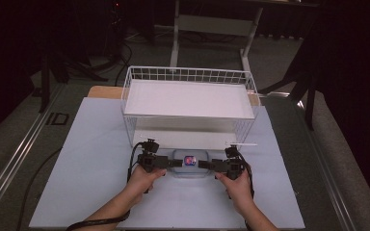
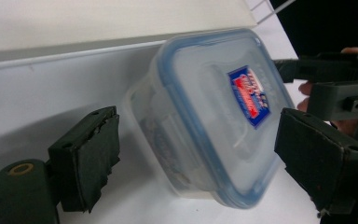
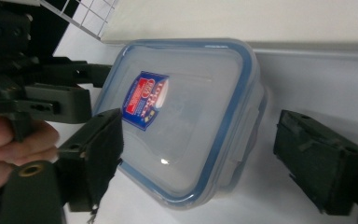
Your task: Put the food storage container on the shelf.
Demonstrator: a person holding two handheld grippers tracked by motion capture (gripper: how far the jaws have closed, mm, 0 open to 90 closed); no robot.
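We have a clear plastic box with a blue-rimmed lid and red-blue label, sitting on the white bench at the near centre, just in front of the wire basket. The basket holds a white tray-like liner; nothing else visible in it. What's inside the box we can't tell through the cloudy walls.

Left tool is at the box's 9 o'clock and right tool at its 3 o'clock, both pointing inward. In both gripper views the jaws are spread wide, straddling the box with gaps on either side, gripping nothing. Left hand and right hand hold the handles.
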